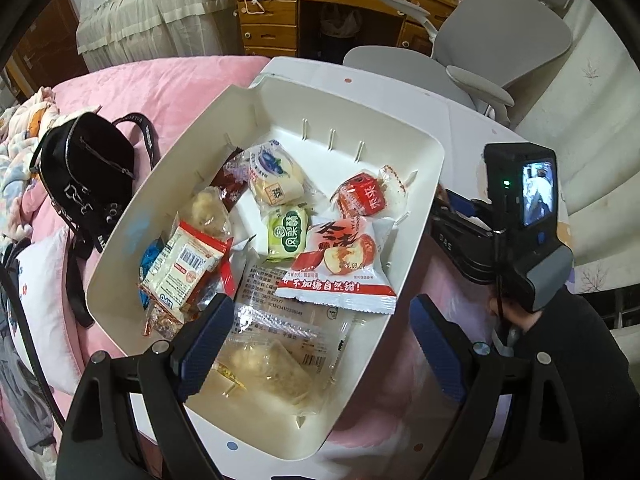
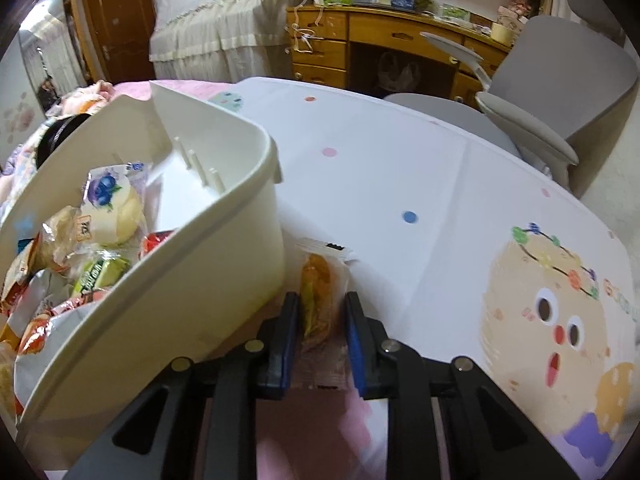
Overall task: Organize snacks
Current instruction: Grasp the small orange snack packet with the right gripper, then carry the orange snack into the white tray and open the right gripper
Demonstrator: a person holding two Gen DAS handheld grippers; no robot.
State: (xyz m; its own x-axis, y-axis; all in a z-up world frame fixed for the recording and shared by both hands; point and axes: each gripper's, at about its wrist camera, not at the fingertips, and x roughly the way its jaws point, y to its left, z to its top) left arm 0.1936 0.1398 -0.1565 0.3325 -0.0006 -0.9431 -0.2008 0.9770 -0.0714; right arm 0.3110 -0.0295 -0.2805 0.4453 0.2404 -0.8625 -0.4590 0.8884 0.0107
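A white plastic bin [image 1: 438,160] stands on the table and holds several wrapped snacks: a red-and-white apple packet [image 1: 340,264], a green packet [image 1: 286,236], a blueberry cake [image 1: 272,176] and a clear packet of pale pastry [image 1: 276,352]. My left gripper [image 1: 320,308] hangs open over the bin's near end, with nothing between its fingers. In the right wrist view my right gripper [image 2: 322,300] is shut on an orange snack in a clear wrapper [image 2: 320,276], low on the table just right of the bin's wall [image 2: 180,300]. The right gripper's camera body [image 1: 520,200] shows beside the bin.
The table wears a white cloth [image 2: 400,160] with coloured dots and a cartoon print. A black bag [image 1: 88,184] lies on the pink bed cover left of the bin. A grey chair [image 1: 500,52] and a wooden desk [image 1: 320,0] stand beyond the table.
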